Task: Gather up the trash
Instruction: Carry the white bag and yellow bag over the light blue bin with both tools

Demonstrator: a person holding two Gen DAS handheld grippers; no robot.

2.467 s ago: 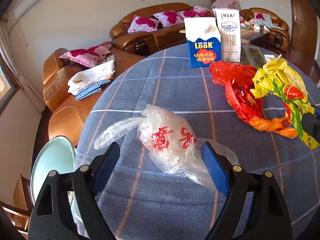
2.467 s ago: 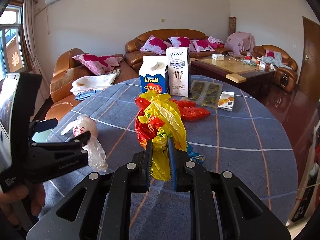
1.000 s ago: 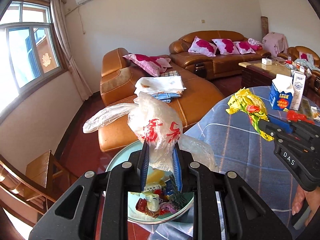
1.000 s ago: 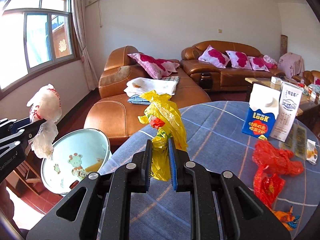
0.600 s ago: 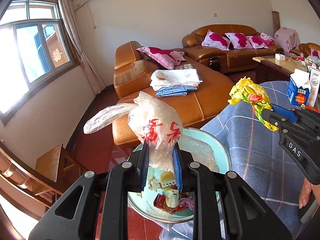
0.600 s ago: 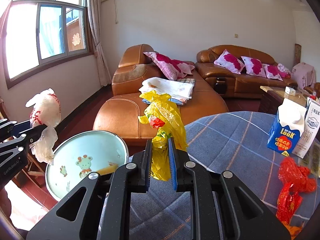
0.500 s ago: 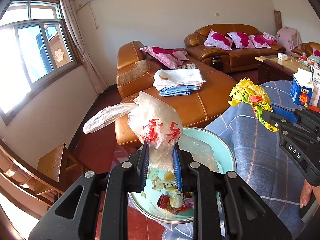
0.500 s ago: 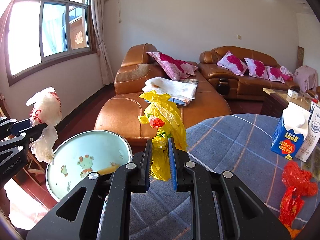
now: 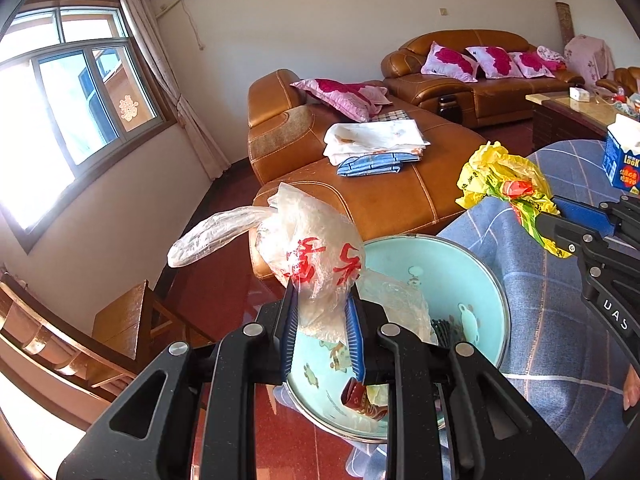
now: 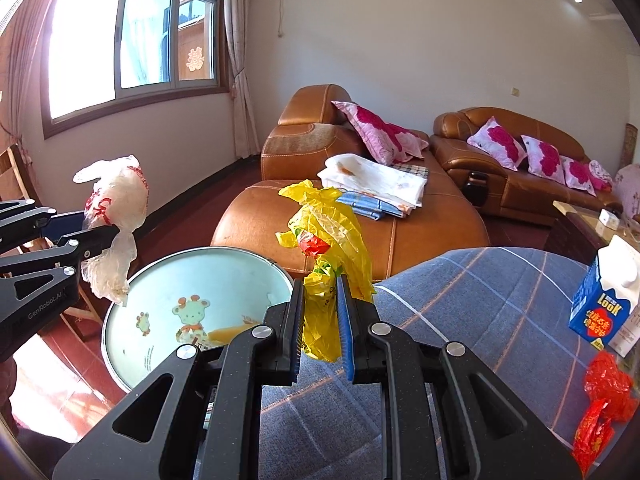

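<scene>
Trash: clear plastic bag (image 9: 316, 264) pinched in left tongs (image 9: 322, 332) above bin (image 9: 472, 264); yellow wrapper (image 10: 328, 240) pinched in right tongs (image 10: 320, 320) at desk (image 10: 480, 300) edge. Light, soft, slippery; best gripped at bunched middle.

Thin, crinkled clear plastic is seen in the bag (image 9: 316, 256); the yellow bag (image 10: 328, 240) is of glossy creased film. The bin (image 9: 480, 276) is smooth and glossy inside, with a metal-looking rim. The tablecloth (image 10: 480, 320) is matt woven cloth. The sofa (image 10: 256, 220) is shiny leather, the floor (image 9: 224, 292) polished.
</scene>
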